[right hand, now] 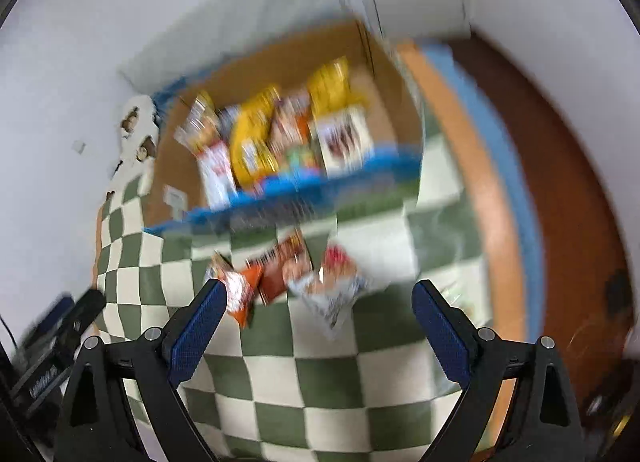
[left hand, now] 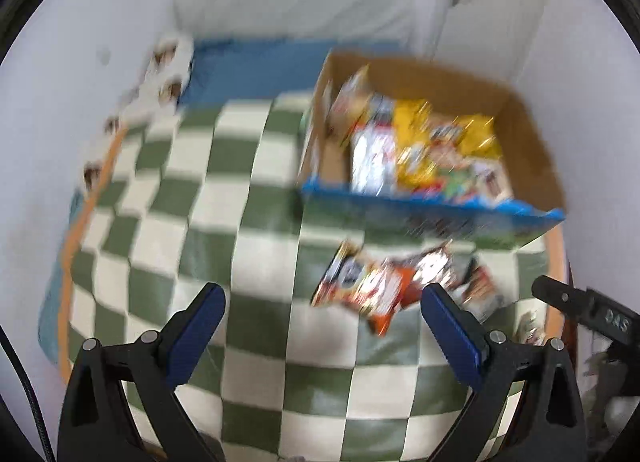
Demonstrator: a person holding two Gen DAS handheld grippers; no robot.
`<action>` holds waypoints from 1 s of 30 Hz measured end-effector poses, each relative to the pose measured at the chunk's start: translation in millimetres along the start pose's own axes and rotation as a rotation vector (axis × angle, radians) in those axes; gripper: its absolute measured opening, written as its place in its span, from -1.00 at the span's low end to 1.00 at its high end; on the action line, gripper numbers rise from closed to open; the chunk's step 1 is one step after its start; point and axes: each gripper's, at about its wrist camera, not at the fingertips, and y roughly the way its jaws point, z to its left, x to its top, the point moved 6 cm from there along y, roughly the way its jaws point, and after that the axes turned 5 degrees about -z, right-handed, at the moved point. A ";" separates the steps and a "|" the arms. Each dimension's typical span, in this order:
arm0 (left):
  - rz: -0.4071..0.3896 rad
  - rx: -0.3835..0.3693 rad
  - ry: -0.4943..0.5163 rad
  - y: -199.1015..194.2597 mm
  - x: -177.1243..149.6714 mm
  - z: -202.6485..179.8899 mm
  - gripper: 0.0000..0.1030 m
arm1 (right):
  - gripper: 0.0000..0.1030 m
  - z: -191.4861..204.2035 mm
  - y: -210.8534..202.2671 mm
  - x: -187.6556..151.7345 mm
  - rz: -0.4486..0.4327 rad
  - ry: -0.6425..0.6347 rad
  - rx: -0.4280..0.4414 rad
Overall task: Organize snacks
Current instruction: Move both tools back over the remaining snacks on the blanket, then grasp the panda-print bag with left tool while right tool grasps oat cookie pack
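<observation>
A cardboard box [left hand: 532,150] [right hand: 188,142] with a blue front rim stands on a green-and-white checkered cloth, filled with yellow, white and red snack packets [left hand: 424,142] [right hand: 276,134]. In front of the box lie a few loose packets [left hand: 384,282] [right hand: 296,282], orange, brown and white. My left gripper [left hand: 322,298] hovers open above the cloth, the loose packets just ahead of its right finger. My right gripper [right hand: 316,294] is open too, with the loose packets lying just beyond its fingertips. Nothing is held by either. Both views are motion-blurred.
The checkered cloth [left hand: 192,222] [right hand: 304,382] covers a round table with an orange rim [right hand: 480,198]. White walls stand behind. A blue mat [left hand: 256,66] and a patterned white thing [left hand: 168,62] lie at the back left. Brown floor [right hand: 560,166] shows on the right.
</observation>
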 end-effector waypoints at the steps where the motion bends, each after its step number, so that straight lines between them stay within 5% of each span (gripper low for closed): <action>1: 0.059 -0.018 -0.048 16.2 -6.4 5.5 0.95 | 0.86 -7.3 22.6 -5.8 0.044 0.056 0.012; 6: 0.245 -0.118 -0.302 66.4 -21.0 12.8 0.94 | 0.86 -21.7 83.3 -20.1 0.119 0.176 -0.009; 10: 0.277 -0.140 -0.458 96.0 -10.8 4.5 0.94 | 0.86 -19.8 107.1 -21.5 0.124 0.205 -0.025; 19: 0.325 0.010 -0.314 141.2 -24.4 -18.7 0.94 | 0.62 -8.8 137.9 -31.1 0.162 0.133 -0.081; 26: 0.322 0.043 -0.193 123.7 -62.4 4.2 0.95 | 0.55 -9.0 131.4 -56.3 0.227 0.016 -0.099; 30: 0.332 -0.011 -0.216 108.6 -73.0 15.4 0.94 | 0.55 -10.8 123.6 -59.2 0.214 0.010 -0.085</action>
